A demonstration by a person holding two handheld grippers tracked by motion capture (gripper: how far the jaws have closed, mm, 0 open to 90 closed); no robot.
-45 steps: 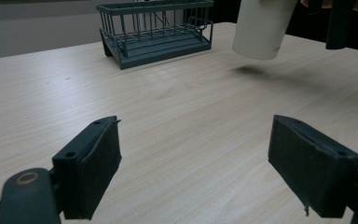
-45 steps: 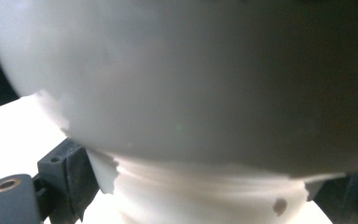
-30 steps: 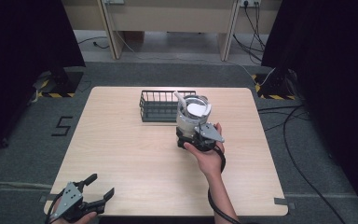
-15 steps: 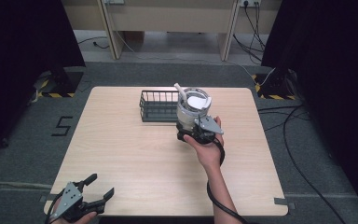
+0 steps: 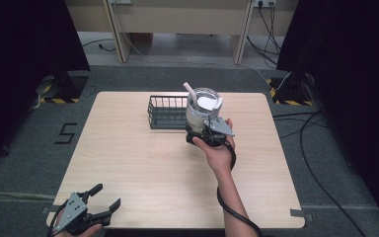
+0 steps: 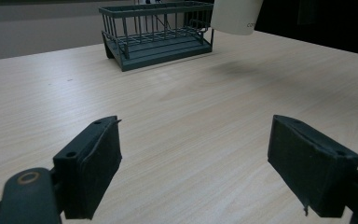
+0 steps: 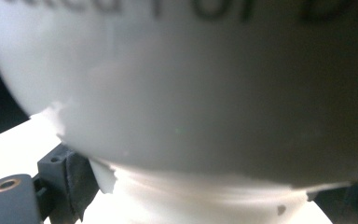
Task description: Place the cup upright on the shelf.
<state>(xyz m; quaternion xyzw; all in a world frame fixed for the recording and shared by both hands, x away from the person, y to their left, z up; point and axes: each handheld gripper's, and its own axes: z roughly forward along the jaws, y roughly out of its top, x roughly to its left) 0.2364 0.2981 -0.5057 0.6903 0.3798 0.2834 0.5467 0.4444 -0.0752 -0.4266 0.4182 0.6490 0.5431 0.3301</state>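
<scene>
Holding white cup (image 5: 203,109) with straw in my right gripper (image 5: 212,132), jaws clamped on its base, centre of high view, lifted clear of table (image 5: 128,163) judging by shadow in left gripper view. Cup hangs just beside right end of wire basket (image 5: 167,111), upper centre. Pick-up looks done; placing, likely into basket, not yet done. My left gripper (image 5: 91,212) idle at lower left, jaws wide apart, empty.

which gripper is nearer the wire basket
Right. The right gripper, holding the white cup, is beside the wire basket; the left gripper sits at the table's near-left corner.
</scene>
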